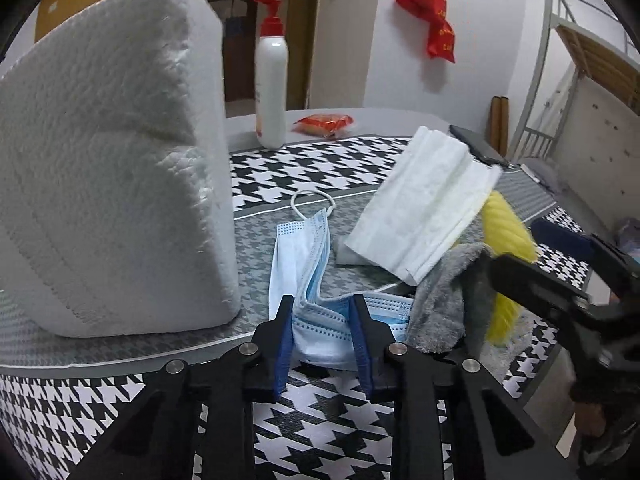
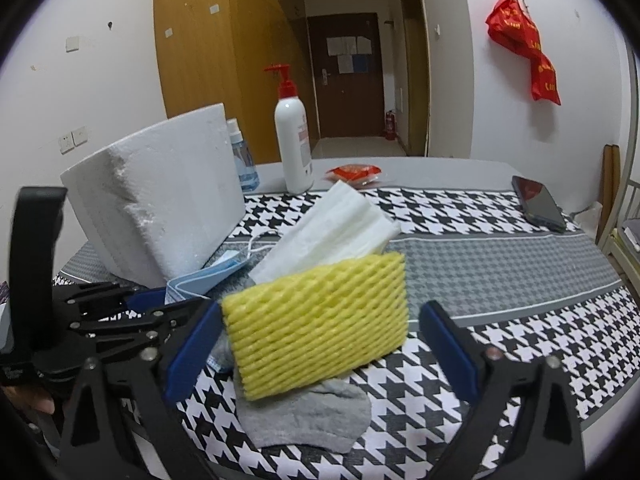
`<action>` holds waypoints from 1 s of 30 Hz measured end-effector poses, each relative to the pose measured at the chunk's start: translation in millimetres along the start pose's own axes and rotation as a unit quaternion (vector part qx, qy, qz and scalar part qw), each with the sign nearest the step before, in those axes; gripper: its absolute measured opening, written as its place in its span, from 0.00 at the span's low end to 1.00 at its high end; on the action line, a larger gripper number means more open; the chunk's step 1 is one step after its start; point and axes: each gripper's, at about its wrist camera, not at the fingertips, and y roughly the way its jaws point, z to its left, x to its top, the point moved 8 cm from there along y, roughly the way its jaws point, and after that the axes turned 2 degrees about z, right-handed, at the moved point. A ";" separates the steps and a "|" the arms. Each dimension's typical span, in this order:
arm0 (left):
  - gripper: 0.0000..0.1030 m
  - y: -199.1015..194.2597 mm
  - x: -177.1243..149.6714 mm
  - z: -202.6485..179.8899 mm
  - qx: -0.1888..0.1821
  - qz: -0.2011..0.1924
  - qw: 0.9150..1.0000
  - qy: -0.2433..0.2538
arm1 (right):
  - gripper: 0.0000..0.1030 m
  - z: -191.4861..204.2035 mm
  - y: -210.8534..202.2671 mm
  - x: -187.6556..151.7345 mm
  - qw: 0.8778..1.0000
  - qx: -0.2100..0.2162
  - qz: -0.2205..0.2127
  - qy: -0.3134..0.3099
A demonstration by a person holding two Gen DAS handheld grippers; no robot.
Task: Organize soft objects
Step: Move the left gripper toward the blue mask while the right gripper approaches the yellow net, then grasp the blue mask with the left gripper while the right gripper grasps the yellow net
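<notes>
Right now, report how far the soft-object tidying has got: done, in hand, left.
Done: nothing looks sorted; the soft items lie in one loose heap beside the foam block.

In hand: the left tool is shut on the blue face mask. The right tool is open around the yellow foam net, not gripping it.

Left: the white folded tissue, the grey cloth, and the net.

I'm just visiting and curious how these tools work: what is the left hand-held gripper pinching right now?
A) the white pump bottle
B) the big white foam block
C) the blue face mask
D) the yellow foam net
C: in the left wrist view the left hand-held gripper has its blue pads closed on the crumpled blue face mask, while the right hand-held gripper stands open around the yellow foam net.
</notes>
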 end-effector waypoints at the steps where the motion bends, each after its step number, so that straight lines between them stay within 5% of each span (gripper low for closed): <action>1: 0.28 -1.3 -0.9 -0.1 -0.001 0.000 1.000 0.001 | 0.88 -0.5 1.8 -1.0 1.000 -0.002 0.004 0.000; 14: 0.27 -10.4 0.3 -8.6 -0.017 -0.016 1.000 0.008 | 0.20 -21.5 0.3 -23.6 0.999 -0.004 0.039 0.037; 30: 0.24 -35.3 -7.5 -13.9 -0.014 -0.042 0.999 0.018 | 0.22 -43.1 -40.6 -29.9 0.998 -0.050 0.001 0.030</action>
